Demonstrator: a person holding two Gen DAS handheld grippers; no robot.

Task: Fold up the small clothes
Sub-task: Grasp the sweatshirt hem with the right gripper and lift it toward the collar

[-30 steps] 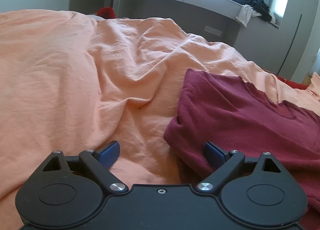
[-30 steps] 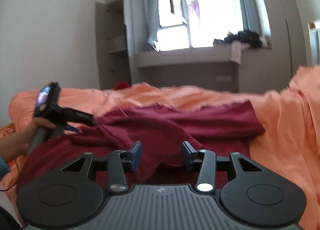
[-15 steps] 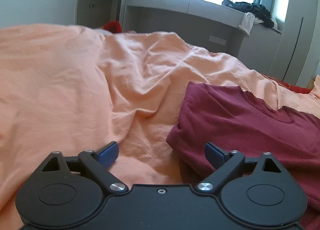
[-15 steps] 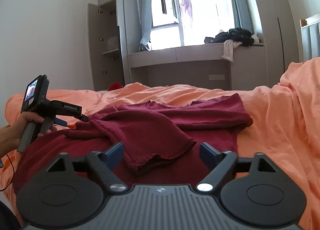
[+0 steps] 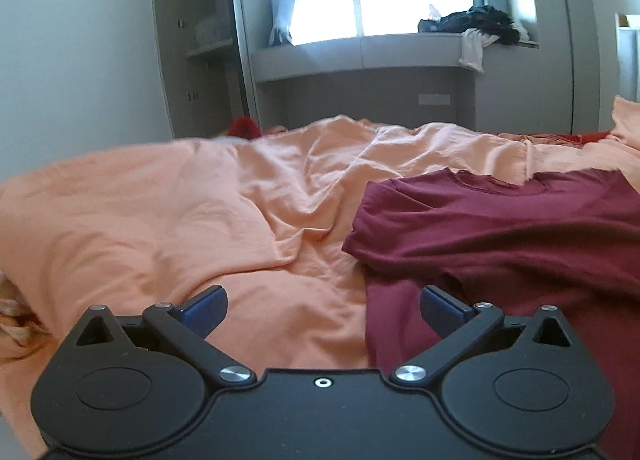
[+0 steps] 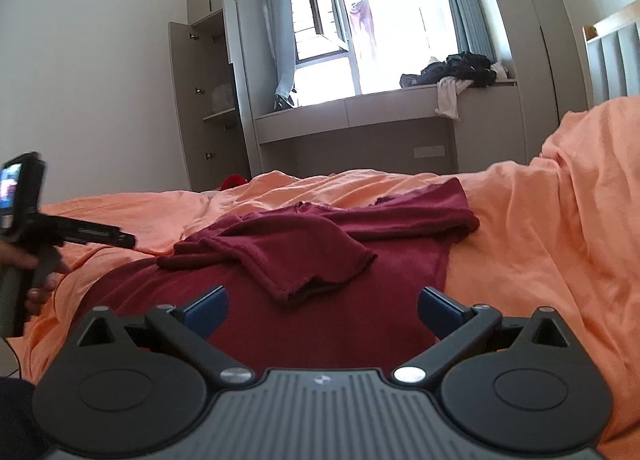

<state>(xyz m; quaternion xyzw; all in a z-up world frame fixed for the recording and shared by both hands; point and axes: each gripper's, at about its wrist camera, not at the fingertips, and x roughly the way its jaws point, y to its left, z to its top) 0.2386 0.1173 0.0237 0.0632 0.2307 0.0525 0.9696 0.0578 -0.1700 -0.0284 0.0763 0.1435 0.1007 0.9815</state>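
A dark red T-shirt (image 6: 320, 260) lies on the orange bed cover (image 6: 540, 219), with one sleeve folded in over its body. It also shows in the left wrist view (image 5: 500, 227), right of centre. My right gripper (image 6: 322, 310) is open and empty, just above the shirt's near part. My left gripper (image 5: 322, 308) is open and empty, over the shirt's left edge and the cover. The left gripper also shows in the right wrist view (image 6: 116, 236), held in a hand at the far left, apart from the shirt.
The rumpled orange cover (image 5: 160, 219) spreads across the bed. A grey window bench (image 6: 360, 111) with a pile of dark clothes (image 6: 460, 67) stands beyond the bed. An open cupboard (image 6: 208, 99) stands at the back left.
My right gripper opened, let go of the sleeve and pulled back; the sleeve now lies folded on the shirt. My left gripper stayed open and drew back and tilted up.
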